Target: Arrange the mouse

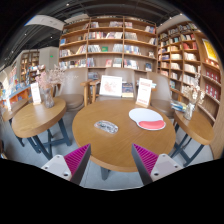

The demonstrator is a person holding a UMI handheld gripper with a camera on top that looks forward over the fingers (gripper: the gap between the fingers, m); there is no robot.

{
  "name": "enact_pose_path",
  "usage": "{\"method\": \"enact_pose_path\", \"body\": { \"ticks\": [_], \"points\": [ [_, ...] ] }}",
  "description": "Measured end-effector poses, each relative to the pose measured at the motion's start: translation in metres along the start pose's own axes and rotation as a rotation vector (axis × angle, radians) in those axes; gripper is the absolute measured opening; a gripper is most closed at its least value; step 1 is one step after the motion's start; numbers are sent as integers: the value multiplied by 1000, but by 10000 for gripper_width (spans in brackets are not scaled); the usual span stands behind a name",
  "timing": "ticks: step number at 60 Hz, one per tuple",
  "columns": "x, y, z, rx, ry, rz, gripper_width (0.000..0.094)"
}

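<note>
A grey mouse (106,126) lies on a round wooden table (110,148), left of a white and red round mat (148,119). My gripper (111,160) is held above the table's near edge, well short of the mouse. Its two fingers with magenta pads (78,158) stand wide apart with nothing between them; the table edge and grey floor show in the gap.
A second round table (35,115) with a flower vase (47,86) stands to the left. Another table (205,125) is at the right. Display signs (110,86) and bookshelves (108,45) fill the back. Blue chairs stand around the tables.
</note>
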State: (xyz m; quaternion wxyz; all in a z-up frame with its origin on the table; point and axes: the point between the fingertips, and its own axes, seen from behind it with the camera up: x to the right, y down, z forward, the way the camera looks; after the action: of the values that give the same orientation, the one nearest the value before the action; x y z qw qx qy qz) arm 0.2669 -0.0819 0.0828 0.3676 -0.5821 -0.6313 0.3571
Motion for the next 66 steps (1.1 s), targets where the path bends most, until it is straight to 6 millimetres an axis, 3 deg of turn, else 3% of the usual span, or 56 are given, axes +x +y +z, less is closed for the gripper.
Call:
{"method": "enact_pose_path", "body": {
  "ticks": [14,40,66],
  "points": [
    [-16,9,48,-31,19,14,849],
    [3,15,175,-134,60,31,851],
    [4,-26,251,-164,49,53,848]
  ]
}}
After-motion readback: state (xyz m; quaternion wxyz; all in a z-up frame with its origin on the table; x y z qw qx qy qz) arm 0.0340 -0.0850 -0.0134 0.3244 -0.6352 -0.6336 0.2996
